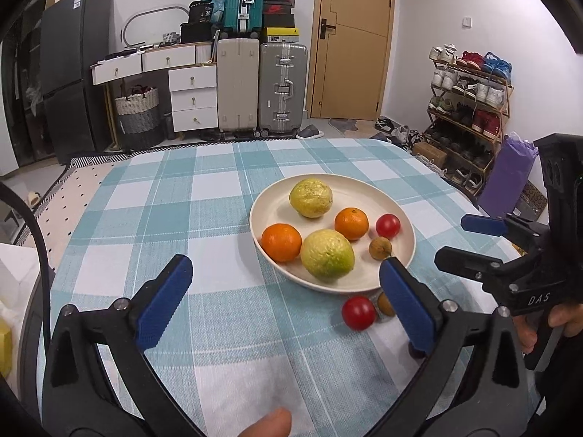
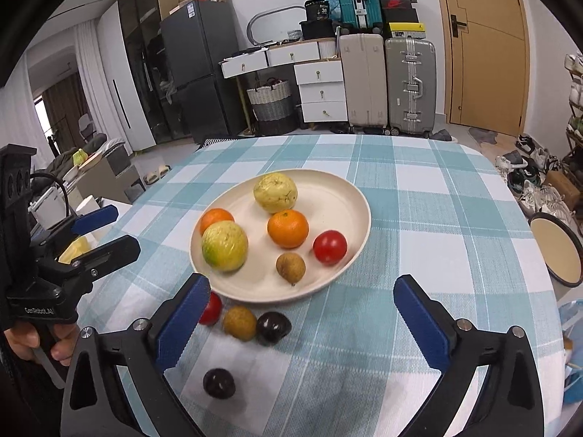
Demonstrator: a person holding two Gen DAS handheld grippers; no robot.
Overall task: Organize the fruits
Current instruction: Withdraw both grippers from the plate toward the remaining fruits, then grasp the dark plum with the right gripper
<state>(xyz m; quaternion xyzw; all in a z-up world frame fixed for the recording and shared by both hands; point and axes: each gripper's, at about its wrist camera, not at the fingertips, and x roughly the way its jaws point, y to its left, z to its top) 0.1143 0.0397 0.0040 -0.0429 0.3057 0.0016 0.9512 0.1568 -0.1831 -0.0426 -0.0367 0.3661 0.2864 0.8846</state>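
We see a lived-in home: suitcases (image 1: 262, 87) stacked at top centre beside a white drawer unit (image 1: 193, 98), a loaded shoe rack (image 1: 470, 109) at right, a wooden door (image 1: 351, 40), a checked tablecloth (image 1: 164, 218) below.

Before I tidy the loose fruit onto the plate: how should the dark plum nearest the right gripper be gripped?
Grip the dark plum across its widest middle, coming from above. It is round, lies alone on the tablecloth with free space on both sides, and the right gripper is open above it.
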